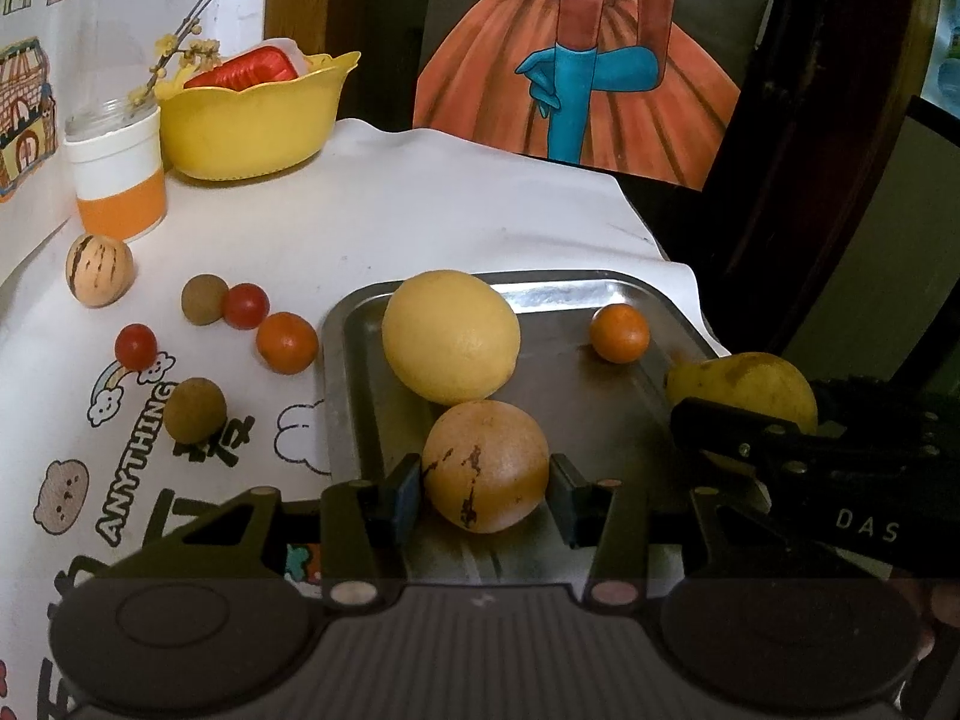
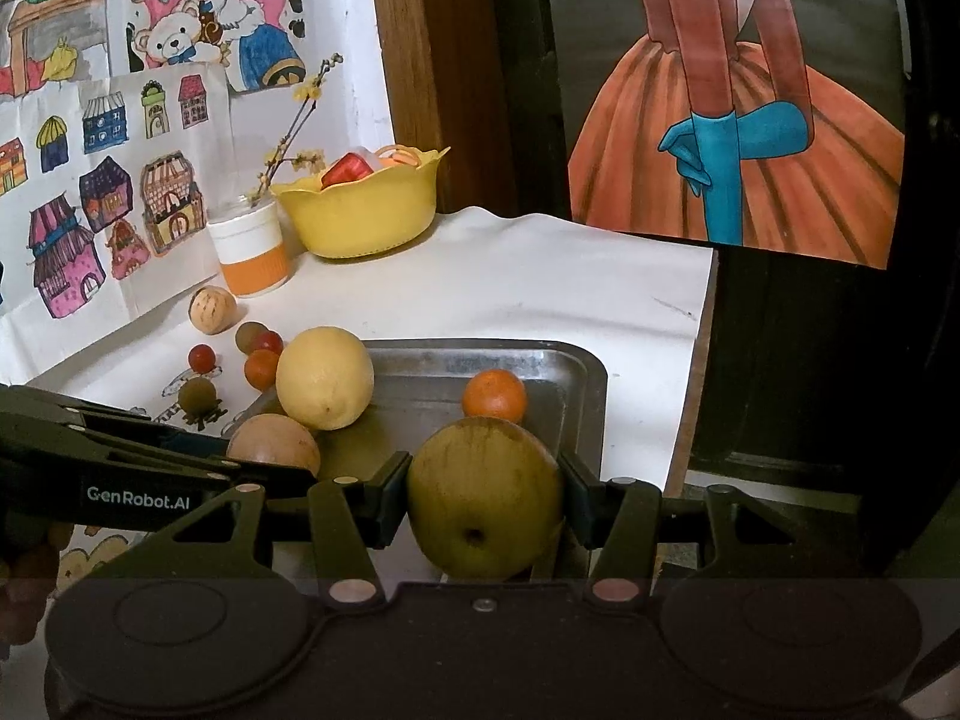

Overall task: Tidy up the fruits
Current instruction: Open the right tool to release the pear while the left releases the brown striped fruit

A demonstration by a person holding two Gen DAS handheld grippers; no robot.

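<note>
Our left gripper (image 1: 485,483) clamps a streaked melon (image 1: 485,467) over the steel tray (image 1: 606,414); our right gripper (image 2: 485,504) grips a pear (image 2: 485,498). A grapefruit (image 1: 451,336) and tangerine (image 1: 619,333) sit ahead in the tray.

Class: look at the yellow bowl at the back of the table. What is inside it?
Inside the yellow bowl a red packet shows above the rim, with something white behind it. The bowl's wall hides whatever lies lower down.

Home, prob. kid's room: crayon drawings (image 2: 108,204) on wall, cartoon tablecloth (image 1: 138,462).
</note>
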